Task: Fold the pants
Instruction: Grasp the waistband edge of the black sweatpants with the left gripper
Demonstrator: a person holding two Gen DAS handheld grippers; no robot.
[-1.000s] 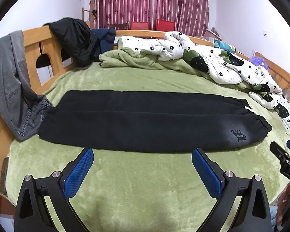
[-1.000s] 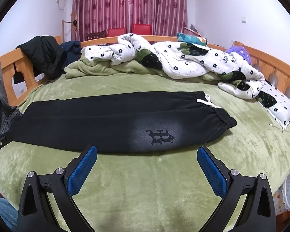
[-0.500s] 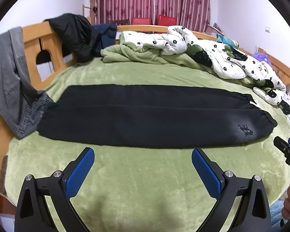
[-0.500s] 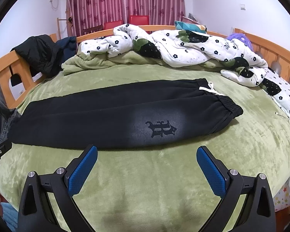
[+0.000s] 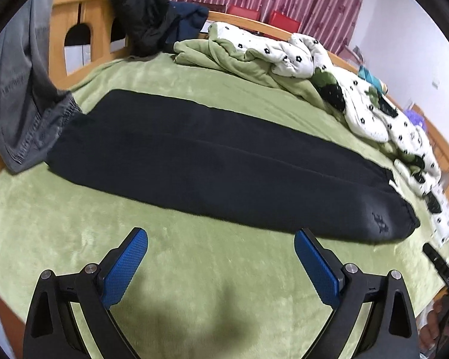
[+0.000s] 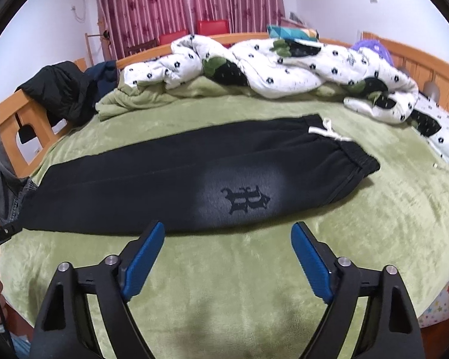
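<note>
Lying flat along the green blanket (image 6: 359, 224), the black pants (image 6: 176, 179) are already doubled leg on leg, waistband and white drawstring (image 6: 326, 130) to our right, cuffs to our left near the grey jeans (image 5: 18, 89) hung on the bed frame (image 5: 83, 30). We have both tools short of the near edge, nothing between the pads. Left gripper (image 5: 221, 257) spread wide over bare blanket. Right gripper (image 6: 227, 248) also apart, jaws have just been closing a bit, no cloth in them, tips just beside the edge below the logo (image 6: 245, 202). We judge this as the approach before the next fold, no grasp yet. Risks: pinching only the top leg so the layers split when lifted; catching the plush blanket with the edge and dragging it; uneven lift between our two hands skewing the fold; the cuffs snagging the jeans since they look touching or nearly so. Quilt (image 6: 284, 65) heaped behind, well apart, no issue.
</note>
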